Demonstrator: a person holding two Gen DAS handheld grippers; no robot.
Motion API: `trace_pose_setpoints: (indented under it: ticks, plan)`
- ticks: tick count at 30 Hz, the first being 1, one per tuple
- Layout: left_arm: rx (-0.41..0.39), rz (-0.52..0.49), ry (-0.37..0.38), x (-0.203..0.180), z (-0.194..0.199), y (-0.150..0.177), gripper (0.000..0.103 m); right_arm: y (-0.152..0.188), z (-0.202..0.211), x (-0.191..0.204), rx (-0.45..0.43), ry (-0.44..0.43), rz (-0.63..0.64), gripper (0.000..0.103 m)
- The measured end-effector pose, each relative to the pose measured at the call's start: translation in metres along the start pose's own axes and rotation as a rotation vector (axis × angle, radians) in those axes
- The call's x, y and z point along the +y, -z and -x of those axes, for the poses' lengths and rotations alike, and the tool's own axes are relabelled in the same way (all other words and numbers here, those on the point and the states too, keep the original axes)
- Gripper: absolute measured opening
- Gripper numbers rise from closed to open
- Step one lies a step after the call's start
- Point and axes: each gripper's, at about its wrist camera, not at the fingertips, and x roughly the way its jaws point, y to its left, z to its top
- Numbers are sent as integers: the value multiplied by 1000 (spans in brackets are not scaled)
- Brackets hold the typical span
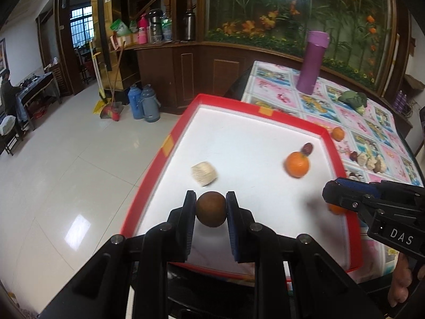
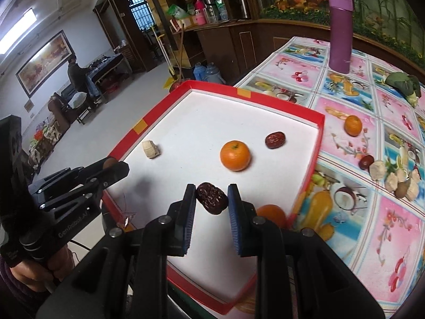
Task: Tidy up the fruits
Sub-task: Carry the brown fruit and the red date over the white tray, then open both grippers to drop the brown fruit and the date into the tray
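**Two more pieces over the tray, a handful left on the table**

From the left wrist we see our left gripper [image 1: 211, 207] pinching a round brown fruit [image 1: 211, 208] between its pads, above the near edge of the red tray [image 1: 159, 154]. In the tray already lie a pale chunk [image 1: 204, 173] toward the left edge, an orange [image 1: 297, 164] toward the right edge and a date [image 1: 307, 148] touching it on the far side. The right gripper [image 1: 337, 194] shows side-on at the tray's near right corner, and a bit of orange shows under it. Beyond the right edge, on the table [image 1: 313, 103], a small orange [image 1: 338, 133] waits.

From the right wrist our right gripper [image 2: 212, 199] clamps a dark wrinkled date [image 2: 212, 198], above the tray [image 2: 281, 103] near its near edge. An orange fruit [image 2: 271, 214] sits in the near right corner, partly hidden by a finger. The orange, a date and the chunk lie in the tray here as well.

Our judgement: roughly half done. Left on the table are the small orange, another date [image 2: 366, 161] and a cluster of pale pieces [image 2: 393, 178] near the right edge.
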Motion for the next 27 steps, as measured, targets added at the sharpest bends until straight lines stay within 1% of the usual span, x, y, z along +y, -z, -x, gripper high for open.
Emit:
trace_pose_setpoints:
  ticks: [7, 16, 22, 27]
  plan:
    - [35, -8, -23, 11, -13, 5, 21, 3, -26, 6, 63, 10, -20, 26]
    - [75, -17, -43, 16, -26, 12, 21, 10, -44, 17, 104, 17, -4, 26]
    - [75, -28, -61, 17, -27, 11, 22, 11, -46, 23, 88, 53, 27, 26]
    - [70, -48, -96, 12, -27, 12, 25, 10, -47, 26, 89, 69, 48, 27]
